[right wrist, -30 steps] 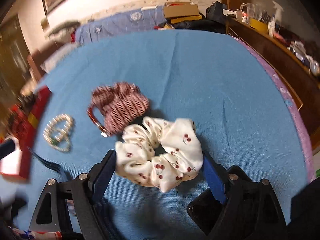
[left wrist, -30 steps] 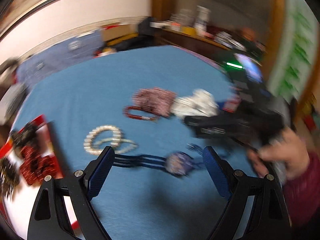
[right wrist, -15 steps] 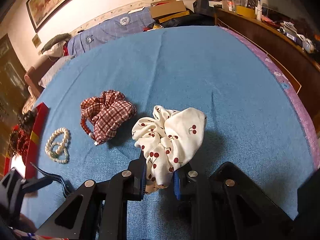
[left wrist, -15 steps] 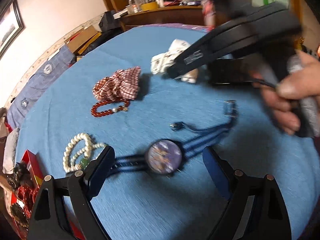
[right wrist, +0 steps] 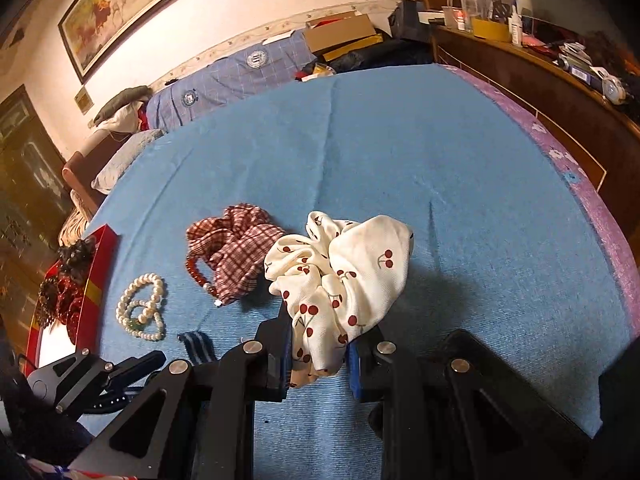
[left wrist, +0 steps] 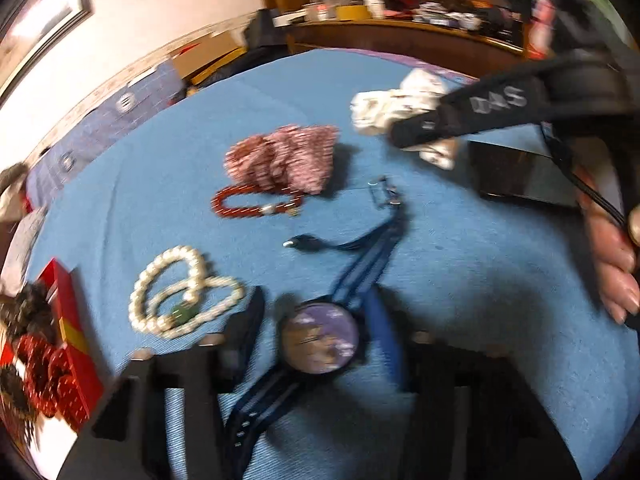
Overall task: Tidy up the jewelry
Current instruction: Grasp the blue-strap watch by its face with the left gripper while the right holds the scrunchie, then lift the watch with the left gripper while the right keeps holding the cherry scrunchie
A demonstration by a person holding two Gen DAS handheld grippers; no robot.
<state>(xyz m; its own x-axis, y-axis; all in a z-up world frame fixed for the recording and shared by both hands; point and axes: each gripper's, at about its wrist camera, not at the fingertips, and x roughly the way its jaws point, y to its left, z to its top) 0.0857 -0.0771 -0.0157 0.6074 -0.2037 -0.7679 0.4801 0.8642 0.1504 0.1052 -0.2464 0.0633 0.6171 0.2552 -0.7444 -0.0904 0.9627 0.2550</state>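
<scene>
The right gripper (right wrist: 318, 354) pinches the scrunchie (right wrist: 344, 276). The left gripper (left wrist: 316, 328) is closing round the watch (left wrist: 320, 338), grip unclear. Beads fill the red box (right wrist: 94, 276) at the bed's (right wrist: 440, 152) left edge.

Two fabric scrunchies: a cherry-print scrunchie (right wrist: 344, 276) between the right fingers and a red plaid scrunchie (right wrist: 236, 252) left of them. Two bead bracelets: a pearl bracelet (left wrist: 180, 292) and a red bead bracelet (left wrist: 256, 204). One watch (left wrist: 320, 336) between the left fingers. One red box (right wrist: 92, 280).
</scene>
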